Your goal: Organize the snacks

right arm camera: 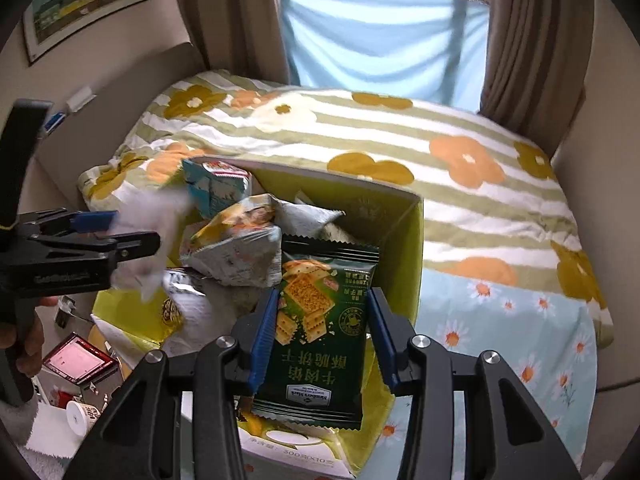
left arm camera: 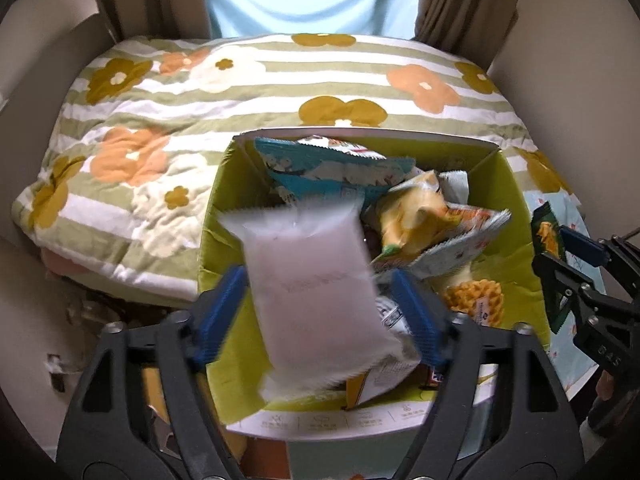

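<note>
- Blue-padded jaws of the left hand-held gripper (left arm camera: 320,312) stand wide at the bottom of its frame; a blurred white packet (left arm camera: 316,292) hangs between the pads, clear of them on both sides (it looks loose in the air).
- Below that packet sits the yellow-green box (left arm camera: 516,208) at frame centre, piled with snack bags, among them a blue bag (left arm camera: 320,168) at the far wall and a yellow bag (left arm camera: 416,216) to its right.
- Lower centre in the right wrist view, the right hand-held gripper (right arm camera: 322,320) pinches a dark green cracker packet (right arm camera: 320,328) by its side edges, above the box's near right corner.
- Behind the box lies a bed with a flowered striped quilt (right arm camera: 440,128).
</note>
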`<action>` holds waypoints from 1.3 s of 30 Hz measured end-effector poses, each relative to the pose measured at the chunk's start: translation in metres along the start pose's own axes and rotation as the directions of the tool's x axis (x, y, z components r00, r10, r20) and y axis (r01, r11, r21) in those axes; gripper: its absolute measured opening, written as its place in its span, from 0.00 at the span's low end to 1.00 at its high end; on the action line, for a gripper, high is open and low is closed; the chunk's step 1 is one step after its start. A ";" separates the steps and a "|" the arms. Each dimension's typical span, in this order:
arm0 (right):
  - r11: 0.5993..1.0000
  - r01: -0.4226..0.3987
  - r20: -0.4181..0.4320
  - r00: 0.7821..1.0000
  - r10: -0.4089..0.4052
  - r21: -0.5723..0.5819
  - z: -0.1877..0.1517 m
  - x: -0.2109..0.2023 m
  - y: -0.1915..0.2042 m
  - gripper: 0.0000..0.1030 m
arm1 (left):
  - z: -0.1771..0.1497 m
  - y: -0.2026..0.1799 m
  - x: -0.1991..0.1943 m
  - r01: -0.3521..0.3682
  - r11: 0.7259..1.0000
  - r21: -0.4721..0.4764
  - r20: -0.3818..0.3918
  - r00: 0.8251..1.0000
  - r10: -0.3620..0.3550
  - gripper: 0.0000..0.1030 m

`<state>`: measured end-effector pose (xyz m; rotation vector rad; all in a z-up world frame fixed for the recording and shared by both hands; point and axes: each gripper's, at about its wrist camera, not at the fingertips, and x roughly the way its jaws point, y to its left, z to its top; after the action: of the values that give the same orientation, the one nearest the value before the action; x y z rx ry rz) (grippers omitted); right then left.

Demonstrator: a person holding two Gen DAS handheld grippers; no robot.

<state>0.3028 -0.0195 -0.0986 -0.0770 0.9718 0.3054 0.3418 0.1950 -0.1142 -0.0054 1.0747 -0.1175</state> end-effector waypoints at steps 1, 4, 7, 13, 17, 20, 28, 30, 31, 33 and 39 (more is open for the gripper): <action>1.000 0.001 -0.013 1.000 -0.001 0.006 -0.001 0.004 -0.001 0.40 | -0.001 0.001 0.001 0.005 1.000 0.002 0.004 1.000 -0.005 1.00; 1.000 0.003 -0.036 0.999 -0.003 0.012 -0.004 0.013 -0.003 0.40 | -0.008 0.004 0.010 -0.002 1.000 0.003 -0.022 1.000 0.003 1.00; 1.000 0.006 -0.054 0.999 -0.005 0.012 -0.008 0.018 -0.003 0.40 | -0.021 0.010 0.016 0.003 1.000 -0.027 -0.046 0.999 -0.004 1.00; 1.000 0.002 -0.058 0.998 0.000 0.030 -0.007 0.014 -0.003 0.40 | -0.037 0.013 0.010 0.015 0.998 -0.057 -0.058 0.998 -0.018 1.00; 0.999 -0.020 -0.055 0.998 0.023 0.050 -0.004 0.016 -0.005 0.41 | -0.040 0.010 0.003 0.011 0.999 -0.050 -0.044 0.999 -0.014 1.00; 0.996 -0.037 -0.054 0.998 0.041 0.079 -0.003 0.021 -0.007 0.66 | -0.041 0.005 0.000 -0.001 0.999 -0.039 -0.031 1.000 0.000 1.00; 0.980 0.023 -0.009 1.000 -0.022 0.197 -0.019 0.008 -0.018 0.94 | -0.051 -0.004 0.000 -0.008 1.000 -0.018 -0.014 1.000 0.007 1.00; 0.980 0.025 0.000 1.000 -0.025 0.200 -0.022 0.002 -0.019 0.94 | -0.054 -0.007 -0.005 -0.015 1.000 -0.018 -0.006 1.000 0.014 1.00; 0.980 0.022 0.006 1.000 -0.024 0.198 -0.022 -0.002 -0.020 0.93 | -0.055 -0.009 -0.008 -0.017 1.000 -0.020 0.000 1.000 0.017 1.00; 0.981 0.014 0.026 0.999 -0.019 0.195 -0.023 -0.014 -0.022 0.93 | -0.056 -0.014 -0.021 -0.021 0.999 -0.025 0.027 0.999 0.021 1.00; 0.985 0.003 0.136 0.990 -0.026 0.172 -0.027 -0.073 -0.030 0.93 | -0.060 -0.042 -0.080 -0.053 0.998 -0.025 0.162 0.985 0.057 1.00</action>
<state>0.2514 -0.0700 -0.0566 0.0935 0.8567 0.2094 0.2478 0.1646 -0.0696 -0.0042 0.9120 -0.0549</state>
